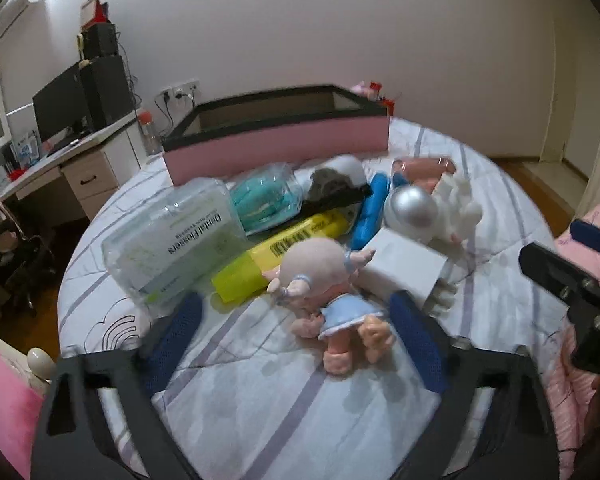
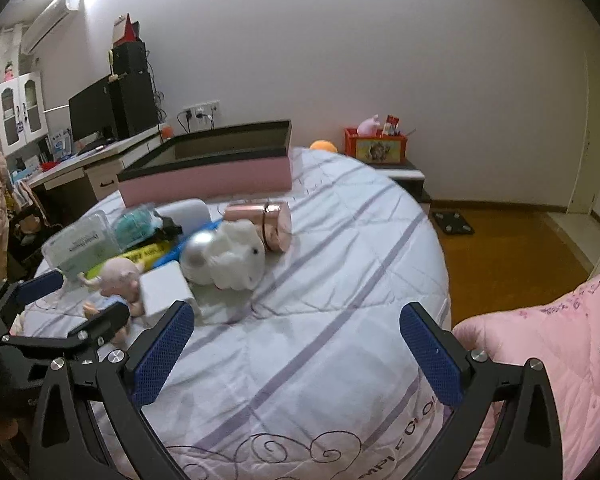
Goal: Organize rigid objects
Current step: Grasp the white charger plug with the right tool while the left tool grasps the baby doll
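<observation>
In the left wrist view the left gripper (image 1: 296,316) spreads its blue mesh-padded jaws around a soft doll (image 1: 324,292) on the striped quilted bed (image 1: 260,392), a boxy pink bin (image 1: 276,140) behind, while in the right wrist view the right gripper (image 2: 296,344) gapes empty, lower centre.

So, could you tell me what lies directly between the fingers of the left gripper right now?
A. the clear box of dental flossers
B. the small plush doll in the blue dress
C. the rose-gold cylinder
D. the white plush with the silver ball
B: in the left wrist view the plush doll lies on the bed between the open left gripper fingers, not yet pinched.
</observation>
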